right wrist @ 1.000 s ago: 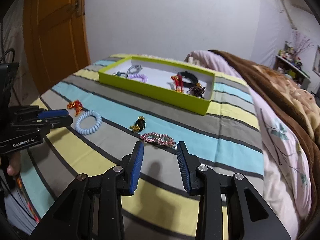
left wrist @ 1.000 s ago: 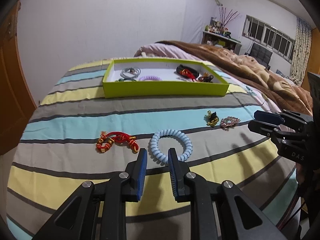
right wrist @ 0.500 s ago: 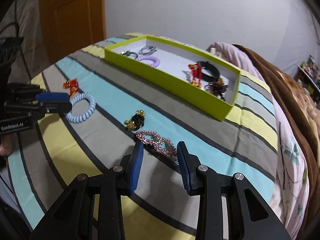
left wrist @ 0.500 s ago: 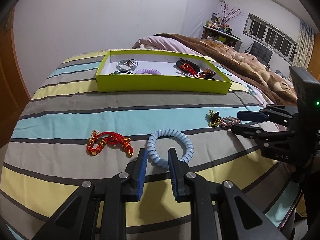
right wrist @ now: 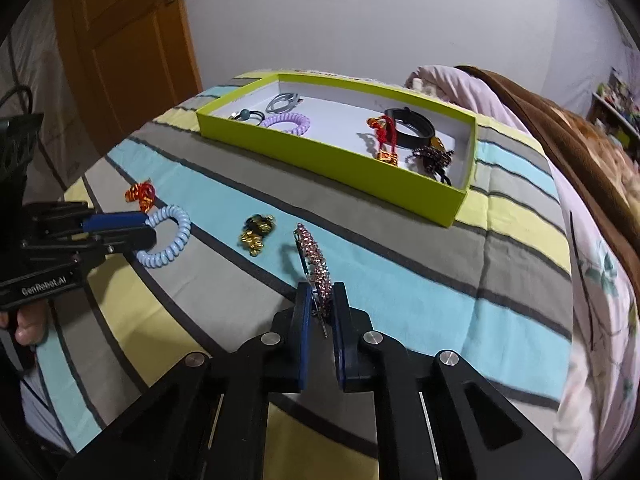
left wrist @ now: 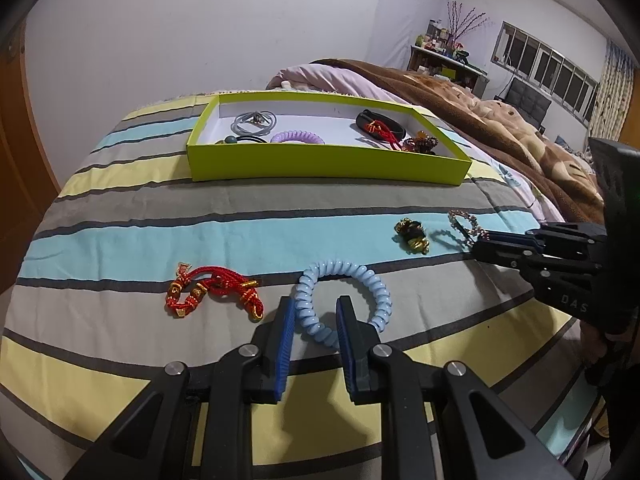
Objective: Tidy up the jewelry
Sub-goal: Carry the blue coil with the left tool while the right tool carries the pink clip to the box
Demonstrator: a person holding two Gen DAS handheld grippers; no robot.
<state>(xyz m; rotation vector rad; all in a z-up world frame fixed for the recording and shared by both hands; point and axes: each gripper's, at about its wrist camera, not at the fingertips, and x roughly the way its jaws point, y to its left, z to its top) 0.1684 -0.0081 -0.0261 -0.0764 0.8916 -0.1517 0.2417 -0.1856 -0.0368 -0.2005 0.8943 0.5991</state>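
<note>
Right now, pink sparkly clip: it is up off the bed, standing on its edge, its near end pinched between the jaws of the right gripper.
Right gripper: its jaws are pressed in on the clip; in the left view it comes in from the right side, with the clip sticking out of its tip.
Blue coil band: it lies flat on a gray stripe of the bed, and its near side sits between the jaws of the left gripper.
Left gripper: its jaws are spread, one on each side of the coil band, not squeezing it yet.
Black and gold charm: it lies on the blue stripe, near the pink clip and apart from the coil band.
Red rope knot: it lies on the bed just left of the coil band.
Green box: it sits farther back on the bed, open on top, white inside.
Inside the box: a gray ring, a purple coil band and a black band with a red cord on it, plus a dark beaded piece in the corner.
Bed cover: it has gray, blue and yellow stripes.
Brown blanket: it lies on the right side of the bed.
</note>
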